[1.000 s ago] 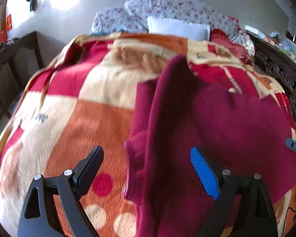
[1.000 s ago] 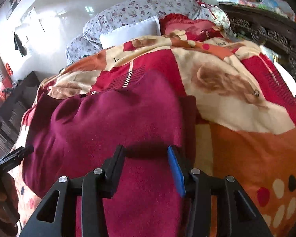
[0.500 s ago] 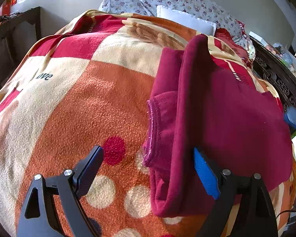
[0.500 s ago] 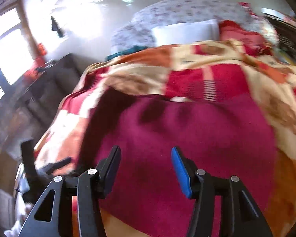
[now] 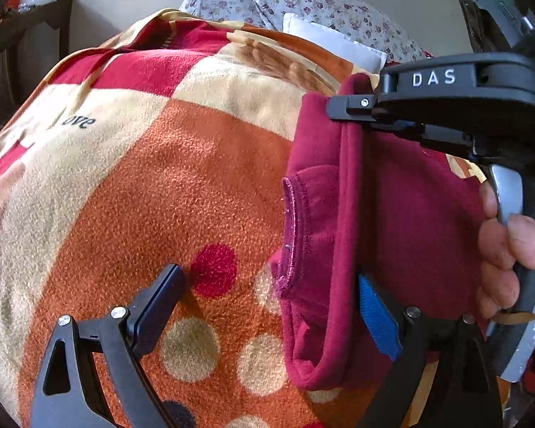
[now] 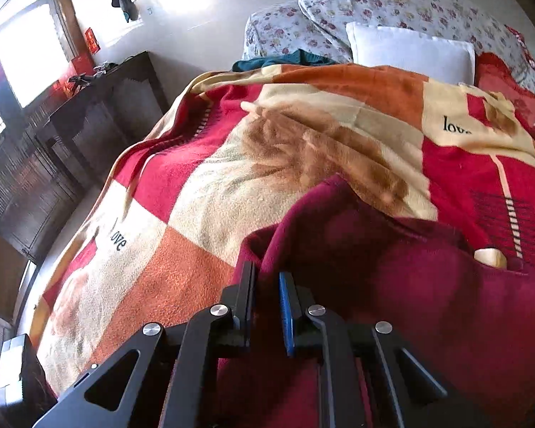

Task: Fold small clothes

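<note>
A maroon garment (image 5: 403,214) lies folded on the patchwork blanket (image 5: 142,185), a hemmed sleeve sticking out at its left side. My left gripper (image 5: 271,303) straddles that near left edge; its jaws are opening, the fold lying between them unpinched, close to the blue pad (image 5: 378,317). My right gripper (image 5: 342,107) reaches in from the right, held by a hand (image 5: 499,249), its jaws closing tight on the garment's far left corner. From the right wrist, the gripper (image 6: 267,281) has maroon garment (image 6: 428,285) fabric pinched between nearly touching pads.
The blanket (image 6: 285,178) covers a bed. A white pillow (image 6: 410,53) and floral bedding (image 6: 392,0) lie at its head, with a teal cloth (image 6: 285,60) beside them. Dark wooden furniture (image 6: 71,149) stands along the bed's left side.
The right gripper swept left across the garment to its far left corner and closed there, coming into the left wrist view. The left gripper edged closer to the near edge.
</note>
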`<state>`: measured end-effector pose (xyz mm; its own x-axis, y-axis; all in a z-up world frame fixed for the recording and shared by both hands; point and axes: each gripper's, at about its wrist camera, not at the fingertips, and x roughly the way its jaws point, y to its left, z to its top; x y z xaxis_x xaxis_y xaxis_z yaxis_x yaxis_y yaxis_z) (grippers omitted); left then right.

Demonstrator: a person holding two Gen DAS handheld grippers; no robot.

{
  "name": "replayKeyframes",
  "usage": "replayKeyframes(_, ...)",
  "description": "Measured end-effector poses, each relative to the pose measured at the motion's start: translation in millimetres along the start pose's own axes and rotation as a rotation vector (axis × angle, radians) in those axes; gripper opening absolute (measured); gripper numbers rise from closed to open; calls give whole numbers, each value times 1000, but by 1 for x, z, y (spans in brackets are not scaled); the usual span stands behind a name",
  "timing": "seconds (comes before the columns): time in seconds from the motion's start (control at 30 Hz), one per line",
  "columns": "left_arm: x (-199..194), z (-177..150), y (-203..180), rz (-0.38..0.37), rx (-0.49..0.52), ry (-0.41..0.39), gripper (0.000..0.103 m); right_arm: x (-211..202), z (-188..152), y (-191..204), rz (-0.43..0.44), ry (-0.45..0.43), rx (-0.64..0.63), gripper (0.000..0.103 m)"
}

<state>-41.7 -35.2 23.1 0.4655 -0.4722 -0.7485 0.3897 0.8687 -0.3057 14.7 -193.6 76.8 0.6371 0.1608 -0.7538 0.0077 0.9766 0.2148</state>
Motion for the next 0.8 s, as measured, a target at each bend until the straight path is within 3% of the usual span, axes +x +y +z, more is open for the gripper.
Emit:
replayKeyframes(0.17, -5, 2, 2, -12, -9, -3, 93, -13, 5, 7, 24, -47, -21, 9)
replayKeyframes(0.3, -4, 1, 3, -9, -14, 3, 93, 11, 1, 1, 16, 4, 10, 12)
replayKeyframes(0.33, -4, 0, 2, -4, -8, 3, 93, 14, -1, -3, 30, 11, 37, 17)
replayKeyframes(0.47, -2, 1, 2, -2, -7, 1, 93, -5, -1, -3, 70, -15, 58, 64)
replayKeyframes(0.57, -2, 1, 2, -4, -11, 0, 94, -15, 3, 9, 24, -18, -6, 66)
replayKeyframes(0.8, -2, 1, 3, -9, -16, 1, 95, -6, 2, 12, -11, 41, -7, 67)
